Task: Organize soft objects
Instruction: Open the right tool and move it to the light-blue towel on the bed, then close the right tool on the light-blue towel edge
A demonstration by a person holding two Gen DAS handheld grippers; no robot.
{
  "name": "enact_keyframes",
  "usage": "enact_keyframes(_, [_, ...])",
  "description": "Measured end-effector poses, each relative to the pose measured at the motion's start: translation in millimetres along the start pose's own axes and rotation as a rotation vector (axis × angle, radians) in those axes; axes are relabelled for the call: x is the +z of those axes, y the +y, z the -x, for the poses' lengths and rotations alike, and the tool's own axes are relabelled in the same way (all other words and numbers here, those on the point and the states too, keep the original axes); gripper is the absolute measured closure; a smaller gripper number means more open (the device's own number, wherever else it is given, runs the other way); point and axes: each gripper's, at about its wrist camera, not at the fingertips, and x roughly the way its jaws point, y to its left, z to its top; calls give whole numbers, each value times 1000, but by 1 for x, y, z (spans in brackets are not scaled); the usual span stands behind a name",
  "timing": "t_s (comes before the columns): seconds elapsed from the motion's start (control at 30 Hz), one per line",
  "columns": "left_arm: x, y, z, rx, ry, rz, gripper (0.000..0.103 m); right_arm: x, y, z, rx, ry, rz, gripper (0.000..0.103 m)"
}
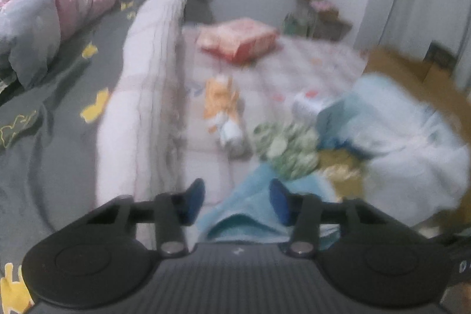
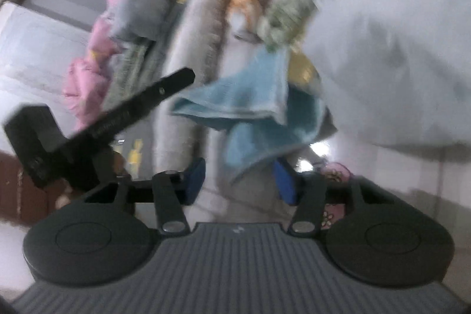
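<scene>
The sorting looks barely begun. An orange plush toy, a green patterned cloth, a red-and-white packet and a white bundle lie scattered on the floor mat right of the bed, with a cardboard box far right. The light blue towel lies near, under the left gripper, whose jaws stand apart around it without clamping. The right gripper, tilted, is likewise spread, the towel just beyond its fingertips. Blur hides whether either pad touches cloth.
</scene>
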Motion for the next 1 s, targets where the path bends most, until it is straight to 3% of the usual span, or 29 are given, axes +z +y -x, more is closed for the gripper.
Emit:
enact_keyframes(0.23, [-25,-12,-22,-51,120,-65,59,-9,-8,-23,0,-7,-34,62])
enact_keyframes(0.47, [-36,-10,-15,-118,138,-9,60,-12,-33,-7,13,-47,-85,62])
enact_keyframes(0.77, [-66,-39,6,-271,165,-36,60,-23,-53,9,55,-75,-172,61])
enact_keyframes(0.83, [-74,-46,10,-301,170,-48,60,-26,-57,13,70,-78,-192,58])
enact_keyframes(1.0, [-86,-58,19,-318,163,-86,58,-25,-59,14,98,-84,-217,36])
